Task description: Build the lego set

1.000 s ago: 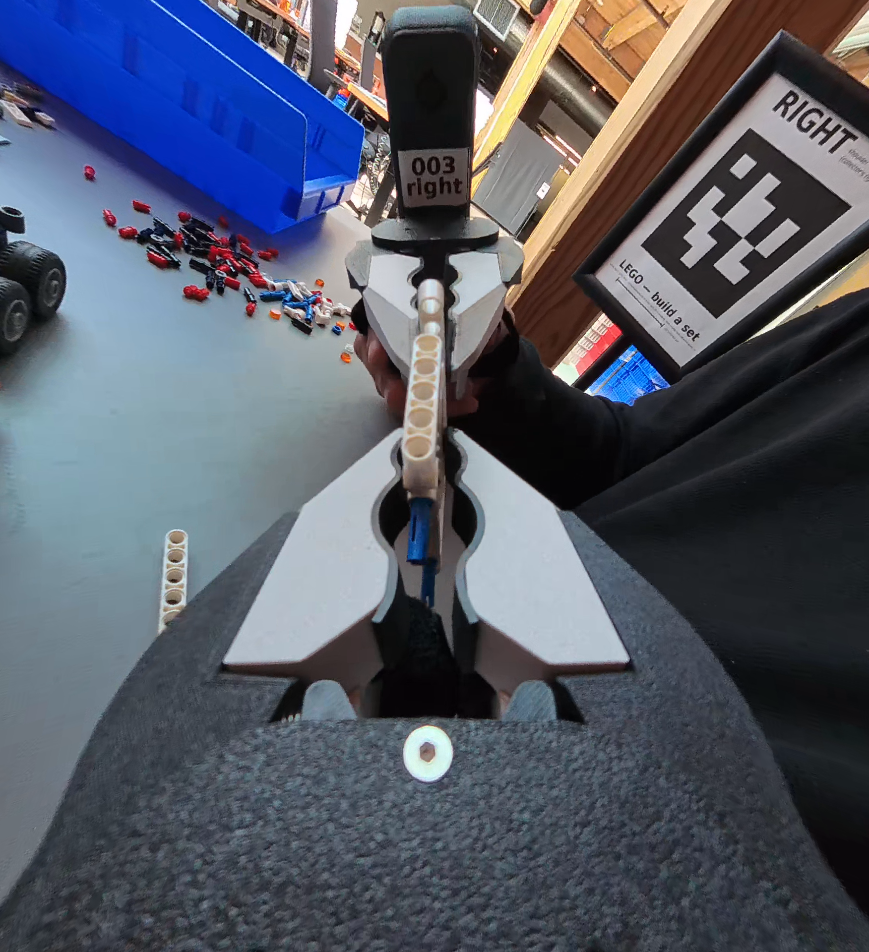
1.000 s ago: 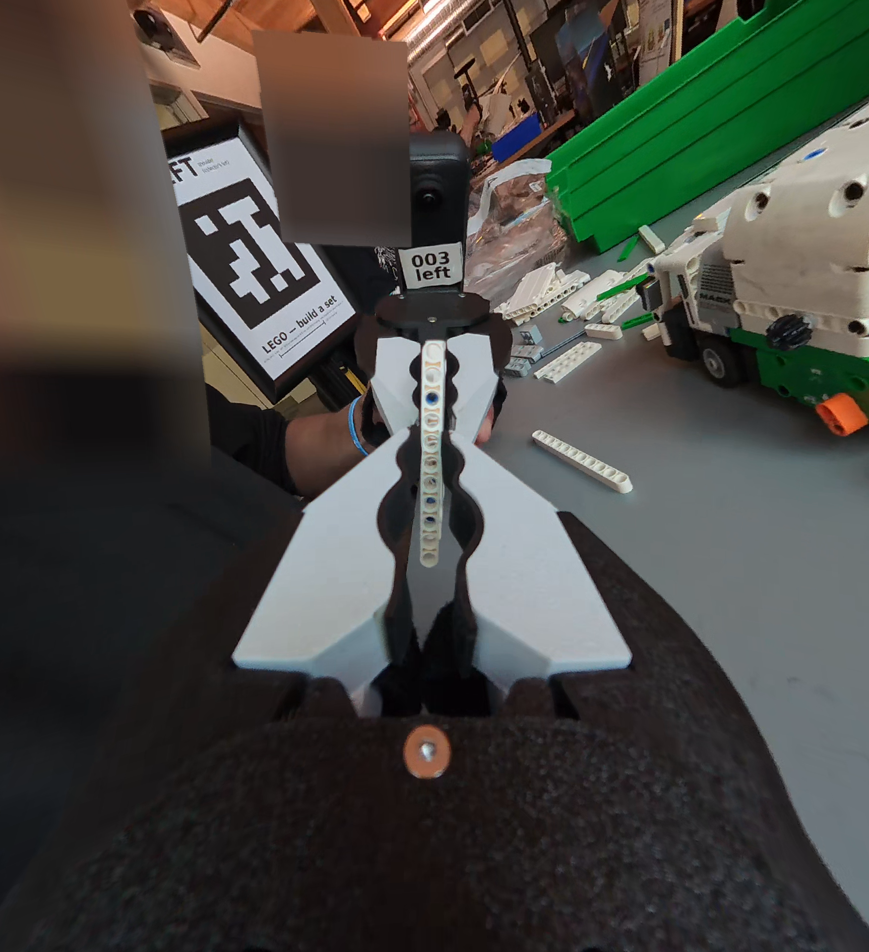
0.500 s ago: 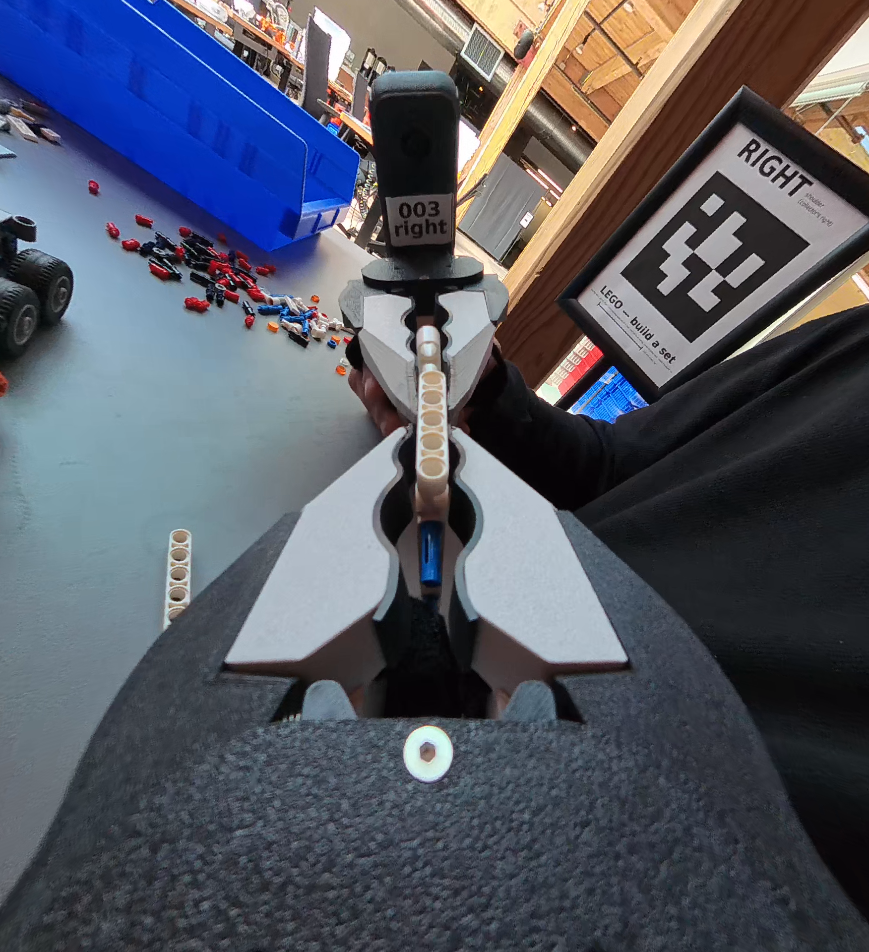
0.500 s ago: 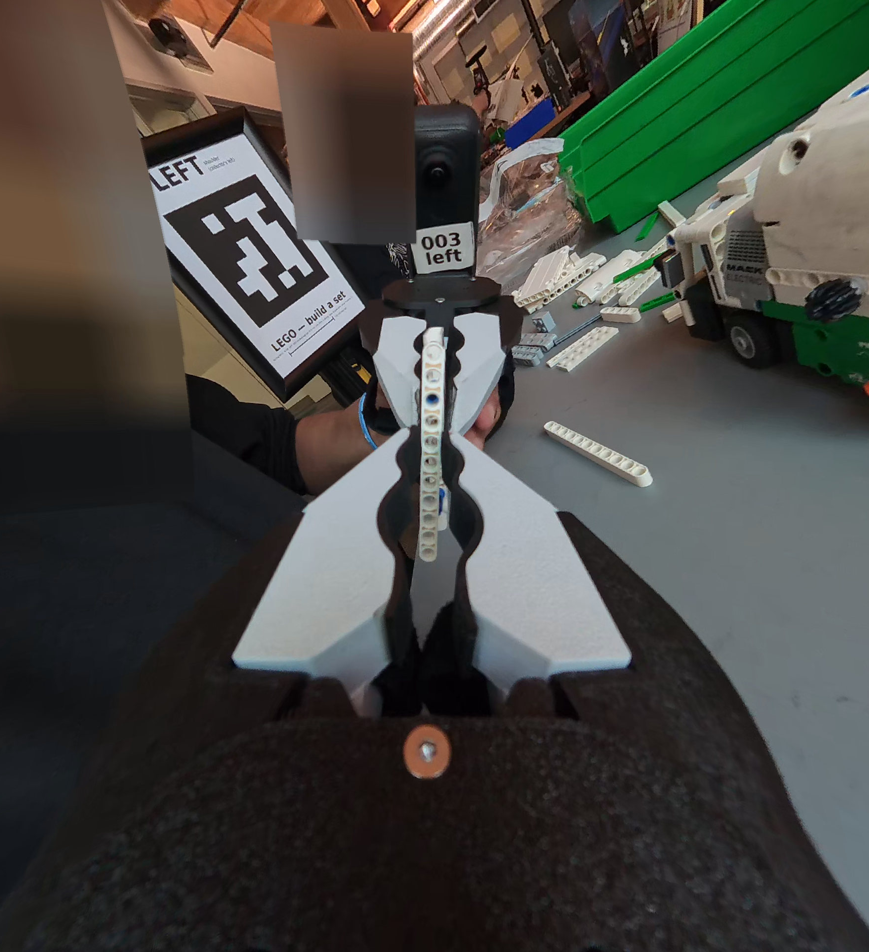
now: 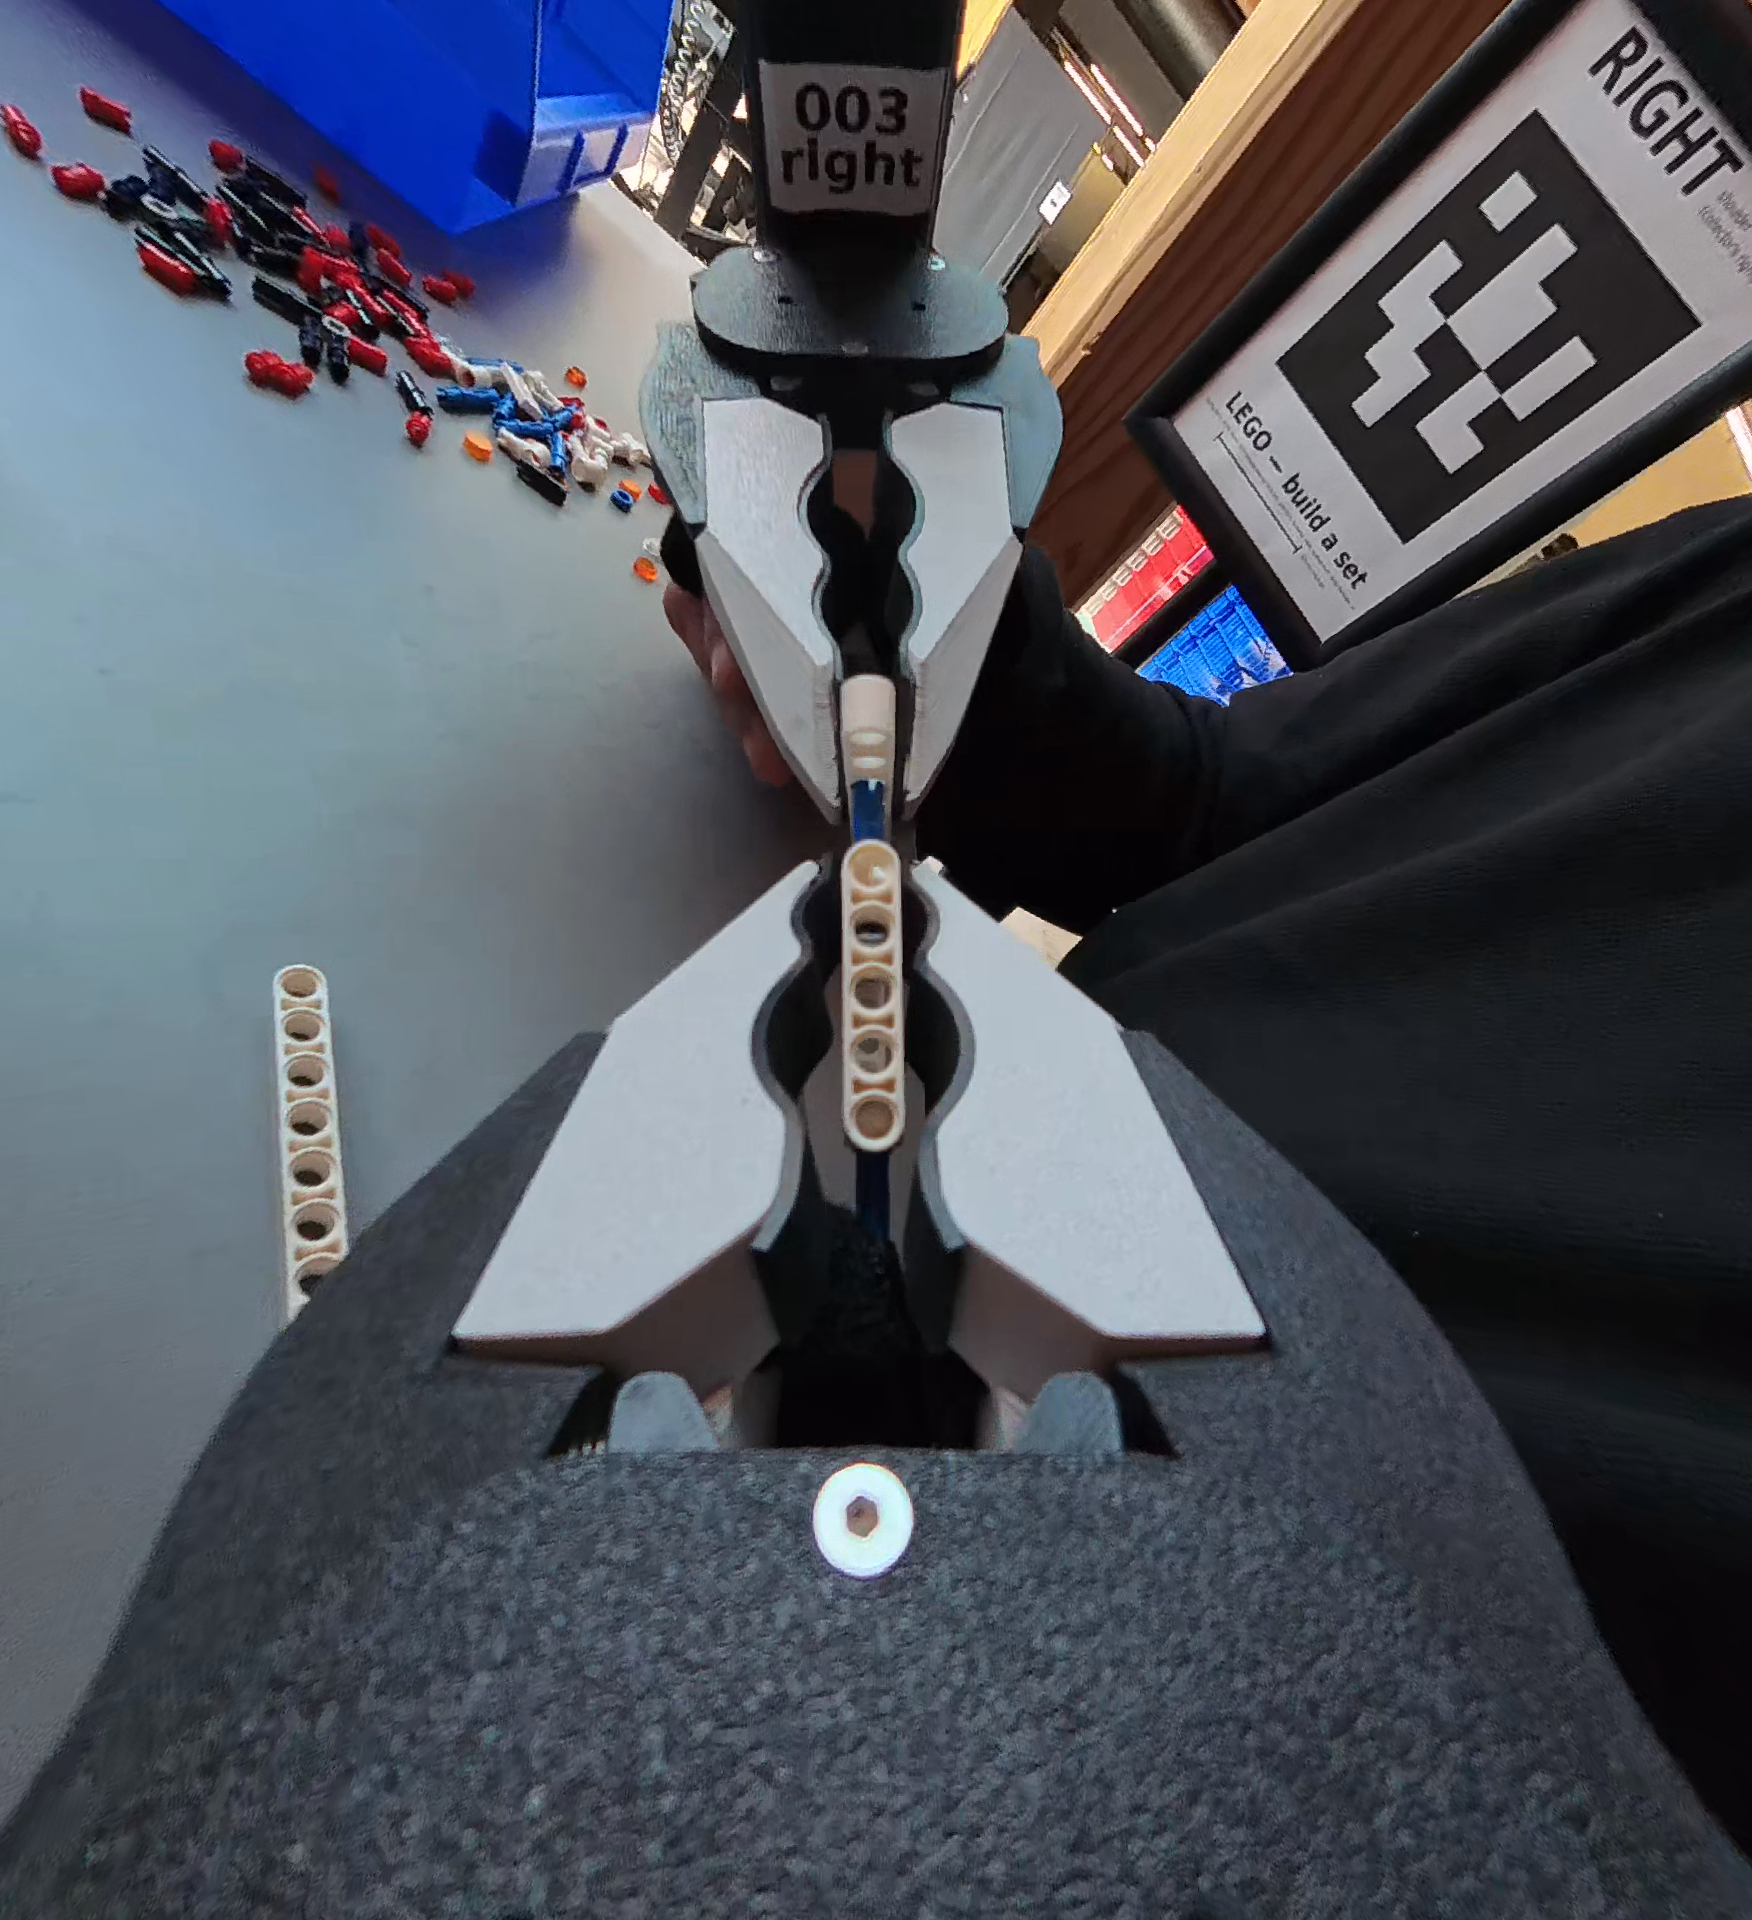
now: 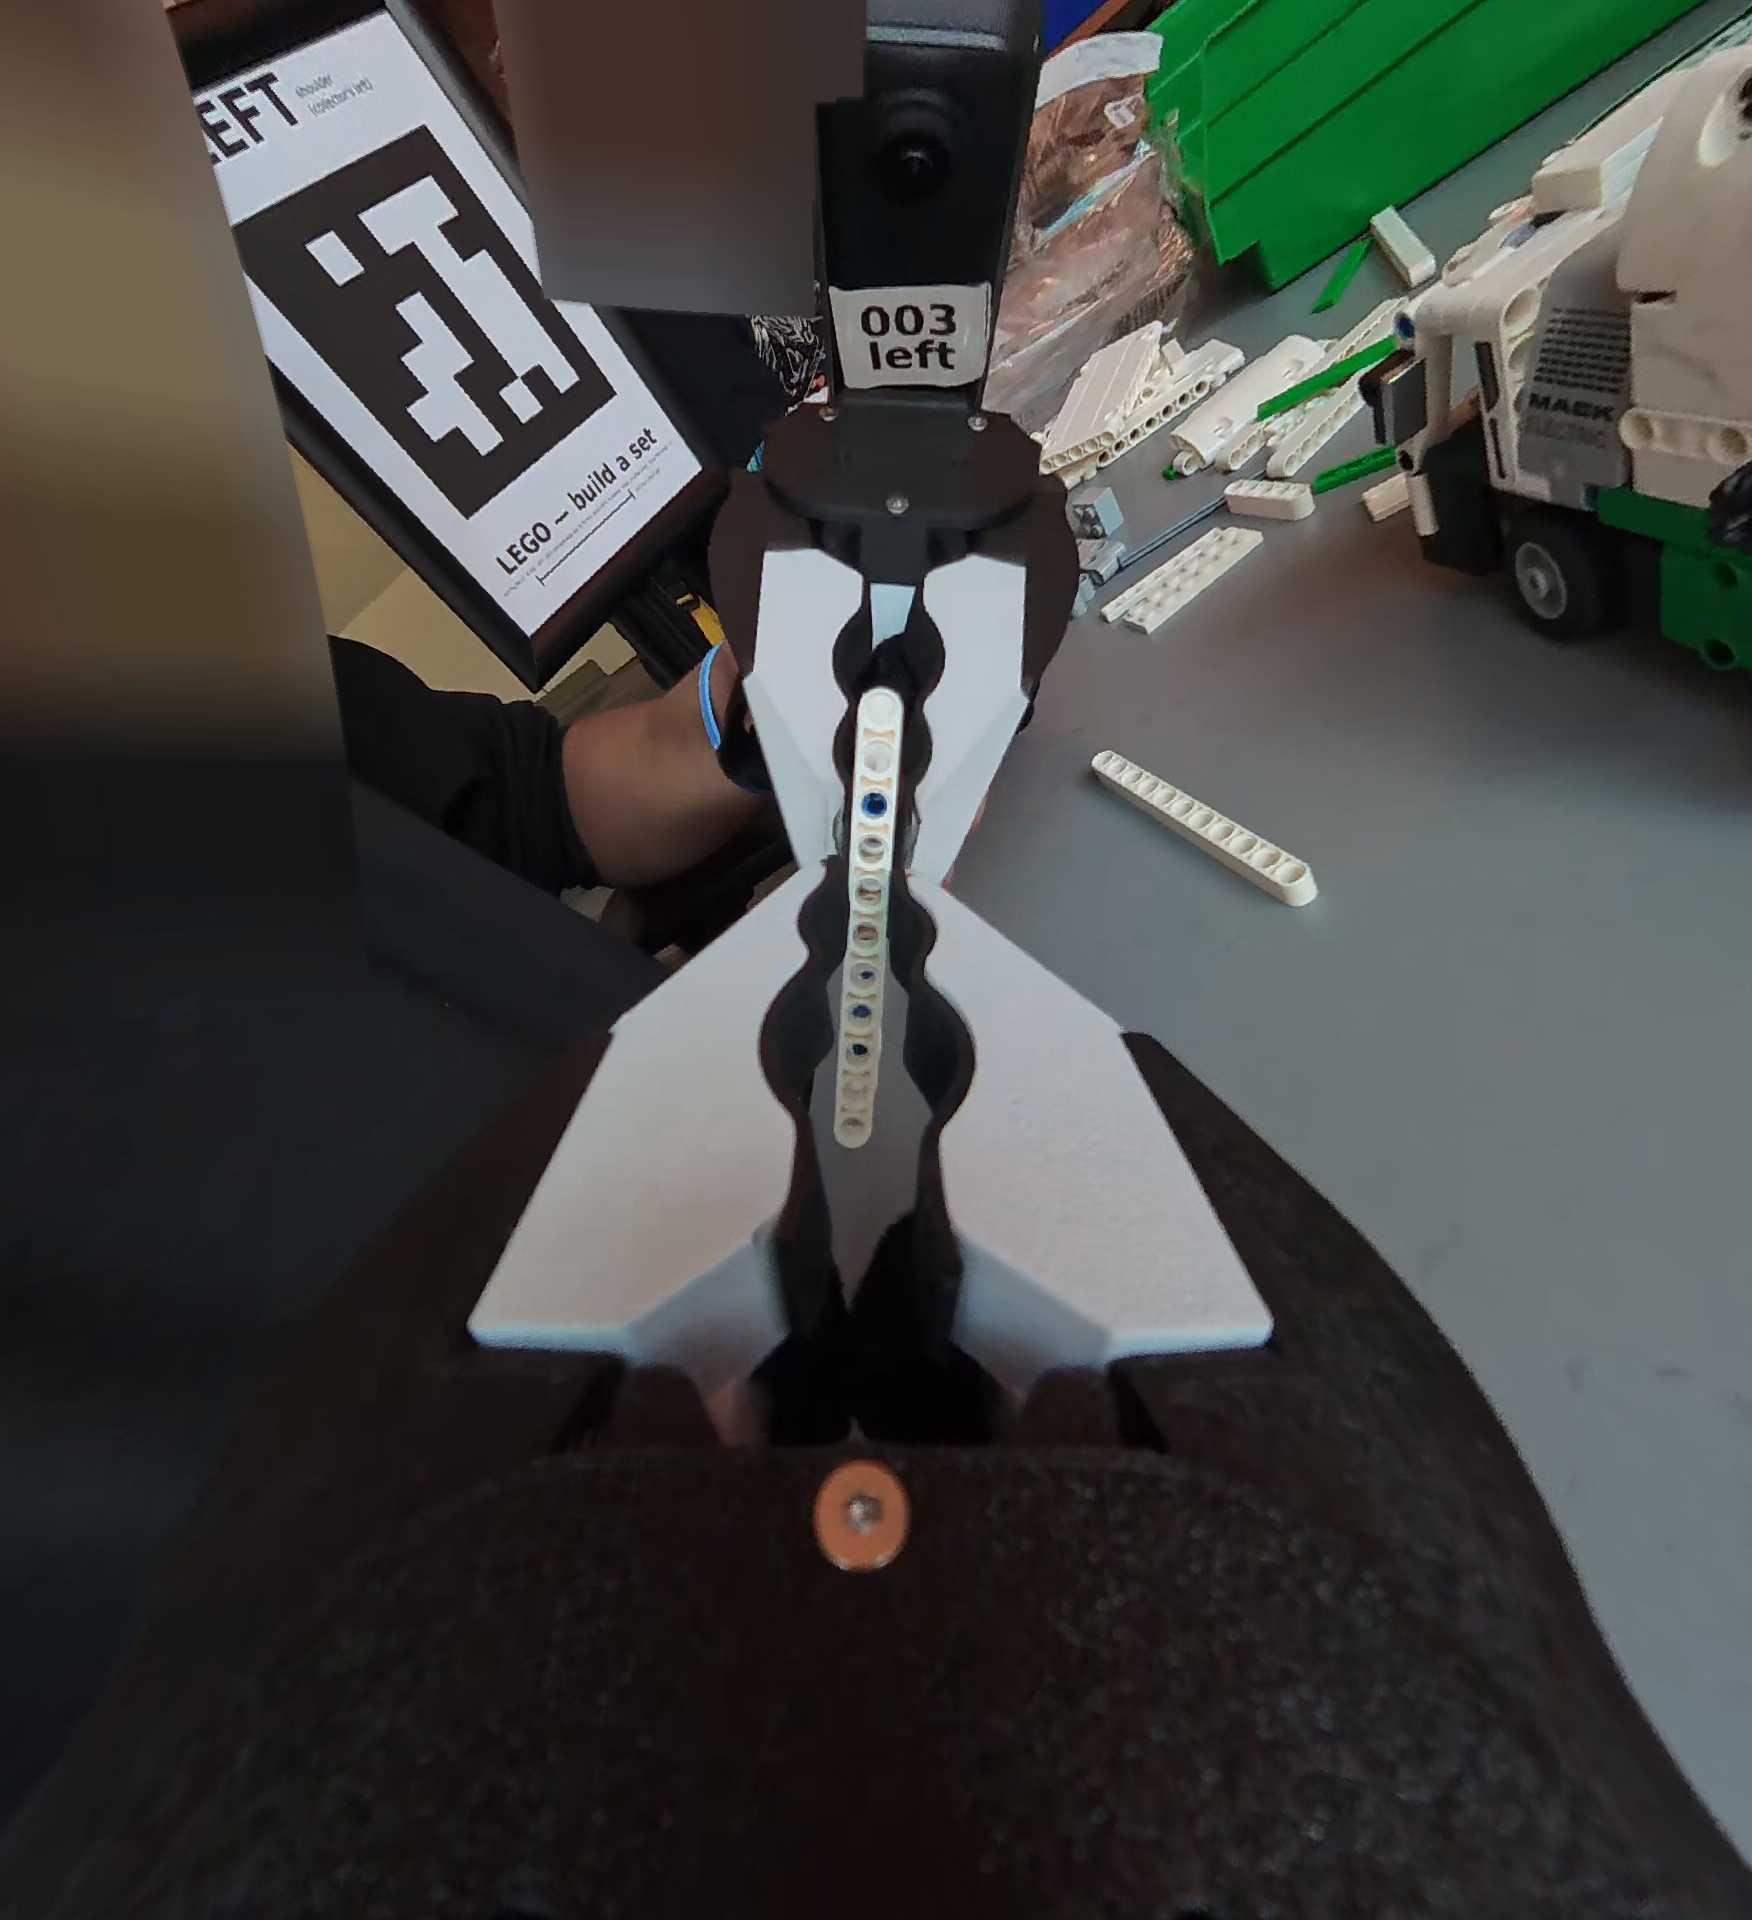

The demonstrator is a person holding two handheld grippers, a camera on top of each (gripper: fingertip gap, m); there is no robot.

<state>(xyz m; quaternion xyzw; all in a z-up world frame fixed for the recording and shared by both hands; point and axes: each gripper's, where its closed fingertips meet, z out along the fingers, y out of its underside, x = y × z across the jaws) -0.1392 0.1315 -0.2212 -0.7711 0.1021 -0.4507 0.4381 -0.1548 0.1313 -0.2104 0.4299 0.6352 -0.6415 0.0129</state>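
My left gripper [image 5: 870, 873] is shut on a white holed beam [image 5: 870, 997] that lies along its jaws. My right gripper [image 5: 870, 816] faces it tip to tip and is shut on a white piece [image 5: 867, 717] with a blue pin [image 5: 864, 810] that reaches the beam's far end. In the right wrist view, a long white beam [image 6: 864, 935] with blue pins in some holes runs from my right gripper [image 6: 872, 878] into the left gripper [image 6: 877, 852]. I cannot tell whether the pieces are joined. Both are held above the grey table [image 5: 228, 727].
A loose white beam lies on the table [image 5: 308, 1122] [image 6: 1204, 842]. Red, black and blue pins [image 5: 332, 312] are scattered near a blue bin [image 5: 456, 94]. A white and green truck model [image 6: 1630, 416], white parts [image 6: 1194, 416] and a green bin [image 6: 1371, 135] stand opposite. Framed marker signs [image 5: 1495, 322] [image 6: 446, 343] flank a person's dark sleeve [image 5: 1474, 935]. Both grippers' tips are close together, under 4 cm apart.
The two grippers have moved closer together, tip to tip. The white beam now sits deeper in the left jaws, and a blue pin shows between the tips.
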